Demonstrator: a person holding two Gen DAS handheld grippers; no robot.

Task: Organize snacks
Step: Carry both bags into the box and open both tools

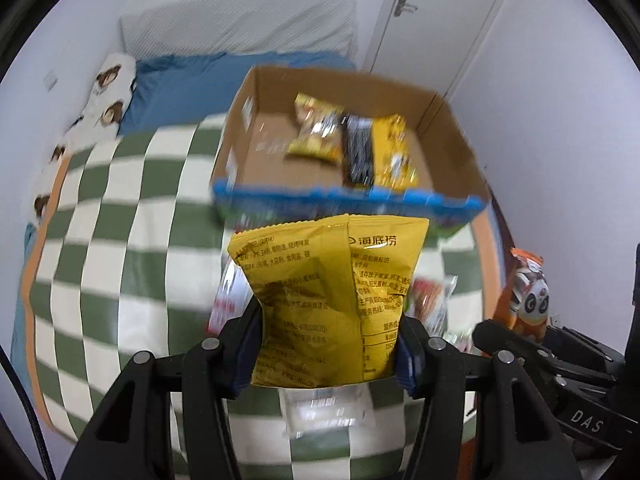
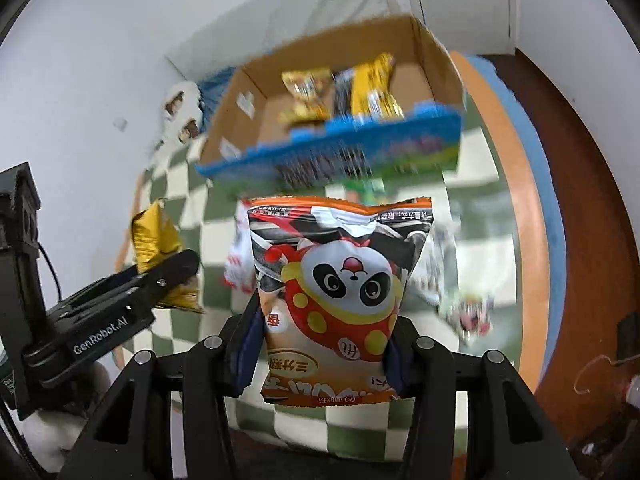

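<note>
Both wrist views look steeply down along their fingers, close above the checkered bed [image 1: 120,240]; both share the open cardboard box [image 1: 256,92], somewhat blurred, toward its far edge.

Your left gripper [image 1: 326,354] and right gripper [image 2: 322,350] are black, with silver screws and blue pads [image 2: 246,354]; one side reads "GenRobot.AI".

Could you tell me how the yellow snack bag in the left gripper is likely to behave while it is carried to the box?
The yellow snack bag looks puffy and creased where the left gripper pinches it, so it is probably light and yielding. Its glossy film might slip. Held low, its top may flop or sway.
</note>
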